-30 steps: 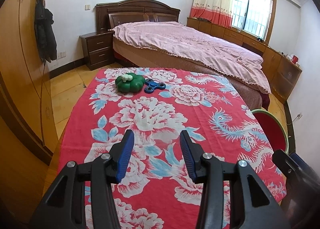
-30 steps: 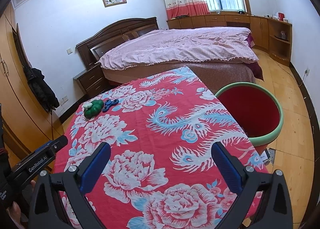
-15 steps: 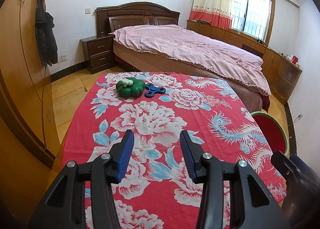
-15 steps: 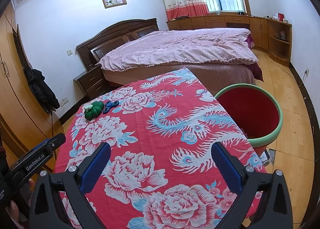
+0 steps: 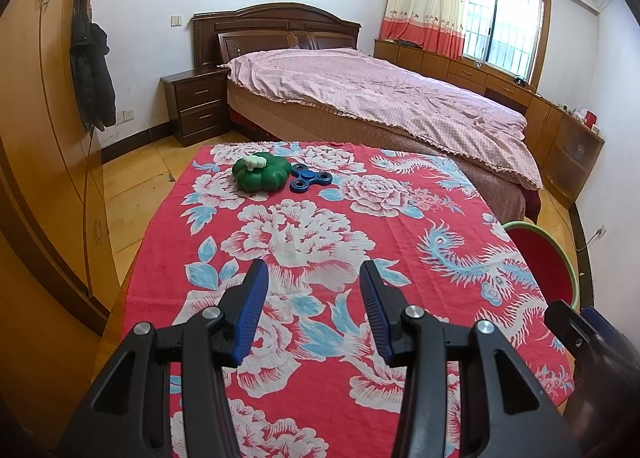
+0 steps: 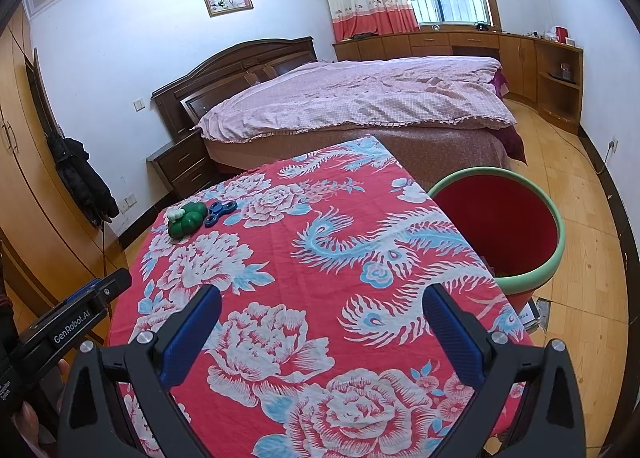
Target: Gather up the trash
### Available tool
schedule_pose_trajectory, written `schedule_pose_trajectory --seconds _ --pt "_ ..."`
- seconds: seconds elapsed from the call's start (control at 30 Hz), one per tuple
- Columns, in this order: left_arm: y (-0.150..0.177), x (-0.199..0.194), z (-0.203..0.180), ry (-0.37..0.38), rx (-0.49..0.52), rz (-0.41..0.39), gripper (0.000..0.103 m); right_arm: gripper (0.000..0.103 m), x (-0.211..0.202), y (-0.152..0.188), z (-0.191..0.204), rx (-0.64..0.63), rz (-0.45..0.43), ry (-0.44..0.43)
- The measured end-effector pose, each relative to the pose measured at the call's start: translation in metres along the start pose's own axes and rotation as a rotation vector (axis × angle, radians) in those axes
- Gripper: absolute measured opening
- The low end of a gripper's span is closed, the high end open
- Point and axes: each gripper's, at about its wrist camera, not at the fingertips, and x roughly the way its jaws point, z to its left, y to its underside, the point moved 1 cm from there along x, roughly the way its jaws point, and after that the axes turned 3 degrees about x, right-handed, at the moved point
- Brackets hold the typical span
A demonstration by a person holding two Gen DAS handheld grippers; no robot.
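Note:
A green pumpkin-shaped toy with a white stem (image 5: 261, 173) and a blue fidget spinner (image 5: 310, 179) lie side by side at the far end of the table with the red floral cloth (image 5: 312, 242). They also show in the right wrist view, the toy (image 6: 187, 219) and the spinner (image 6: 218, 211). A red bin with a green rim (image 6: 505, 227) stands on the floor beside the table's right edge; it shows in the left wrist view too (image 5: 548, 262). My left gripper (image 5: 313, 314) is open and empty over the near part of the table. My right gripper (image 6: 322, 334) is wide open and empty.
A bed with a pink cover (image 5: 372, 94) stands behind the table. A dark nightstand (image 5: 196, 106) is at its left. Wooden wardrobes (image 5: 36, 138) line the left wall, with a black coat (image 5: 94, 74) hanging there. Low cabinets (image 6: 460, 46) run under the window.
Both grippers stay open. The left wrist view has tilted or drawn back slightly, so the toy and spinner sit a little lower in frame. The right view barely shifts.

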Motion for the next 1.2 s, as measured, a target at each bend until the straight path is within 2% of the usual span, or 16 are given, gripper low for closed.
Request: schedule_pose_trajectory --seconds 1.2 --pt "0.002 0.0029 -0.0003 -0.002 0.001 0.007 0.047 0.102 0.0002 0.0 -0.0015 0.004 0.001 0.002"
